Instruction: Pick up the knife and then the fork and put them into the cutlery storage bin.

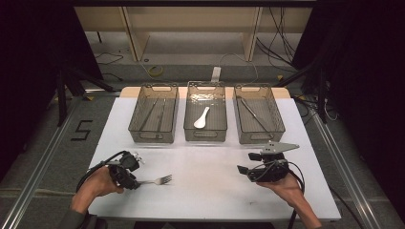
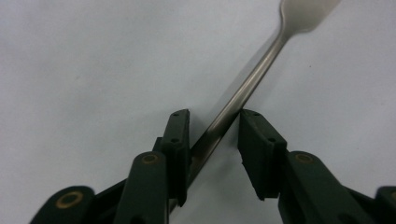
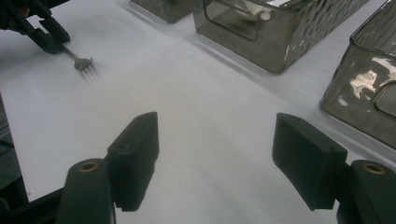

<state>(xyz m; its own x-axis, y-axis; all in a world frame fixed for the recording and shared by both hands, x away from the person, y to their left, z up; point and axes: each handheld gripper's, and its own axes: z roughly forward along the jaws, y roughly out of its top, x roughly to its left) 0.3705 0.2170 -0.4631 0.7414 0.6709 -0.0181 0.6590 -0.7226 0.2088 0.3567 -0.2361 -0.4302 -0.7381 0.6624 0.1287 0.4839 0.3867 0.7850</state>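
A metal fork [image 1: 161, 181] lies near the front left of the white table [image 1: 205, 191], tines pointing right. My left gripper [image 1: 136, 183] is closed on its handle. In the left gripper view the handle [image 2: 243, 91] runs slantwise between the jaws of the left gripper [image 2: 212, 116], against the left pad and touching the tip of the right pad. My right gripper [image 1: 247, 163] hovers at the front right, open and holding nothing. The right gripper view has the right gripper [image 3: 215, 135] wide apart over bare table, with the fork [image 3: 83, 62] far off at upper left.
Three smoked-clear trays stand in a row at the back. The left tray [image 1: 136, 107] holds long thin utensils, the middle tray [image 1: 205, 138] a white spoon [image 1: 201, 118], and the right tray [image 1: 278, 112] a slim metal utensil [image 1: 253, 113]. Cables trail off both grippers.
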